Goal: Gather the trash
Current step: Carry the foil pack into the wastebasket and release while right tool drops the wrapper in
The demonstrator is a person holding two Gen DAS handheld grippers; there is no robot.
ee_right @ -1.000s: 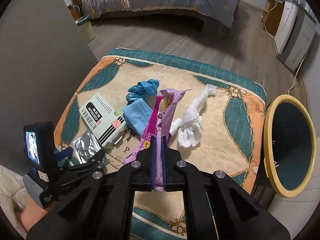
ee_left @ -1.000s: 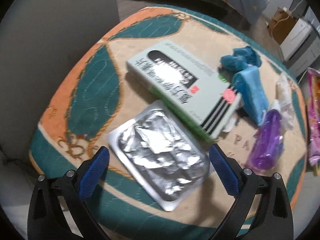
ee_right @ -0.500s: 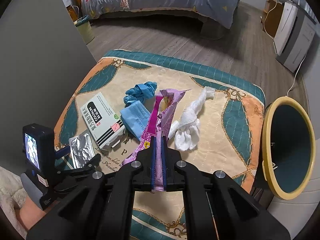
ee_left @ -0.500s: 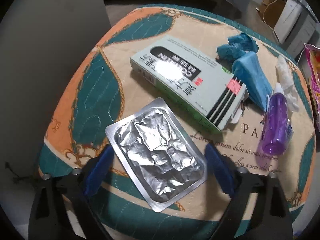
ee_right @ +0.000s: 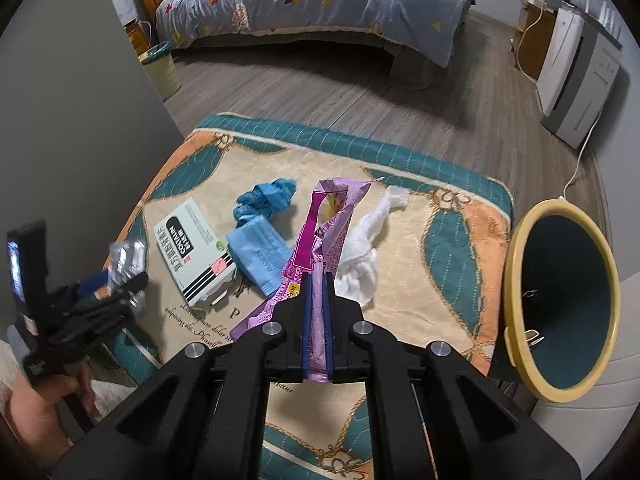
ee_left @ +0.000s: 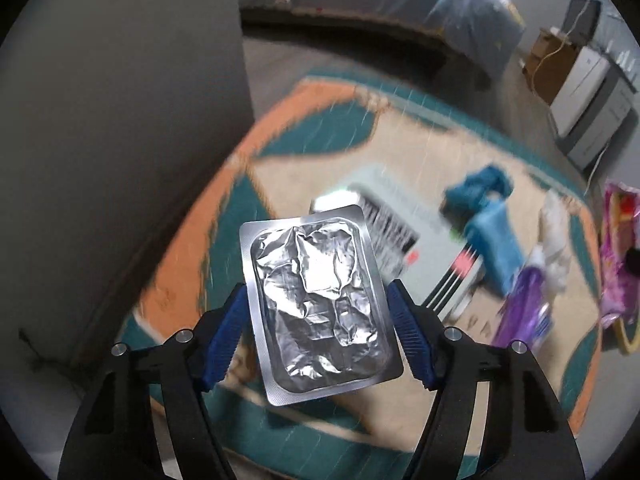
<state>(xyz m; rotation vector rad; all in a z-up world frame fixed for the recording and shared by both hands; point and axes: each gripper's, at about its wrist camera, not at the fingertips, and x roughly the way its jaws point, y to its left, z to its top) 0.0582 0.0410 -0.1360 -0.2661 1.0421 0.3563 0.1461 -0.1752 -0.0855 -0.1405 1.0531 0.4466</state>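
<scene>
Pinching the crinkled silver foil blister sheet (ee_left: 316, 304) by its two long edges, the left hand-held gripper (ee_left: 318, 334), whose jaws have just been closing, carries it clear of the quilted teal-and-orange mat (ee_right: 460, 240). Such an edge-on grip could let the thin sheet buckle and slip out. The right hand-held gripper (ee_right: 317, 320) is pressed together on a crumpled purple snack wrapper (ee_right: 324, 236); the yellow-rimmed teal bin (ee_right: 560, 304) stands to its right. Beyond lie wood flooring and a bed (ee_right: 320, 4).
</scene>
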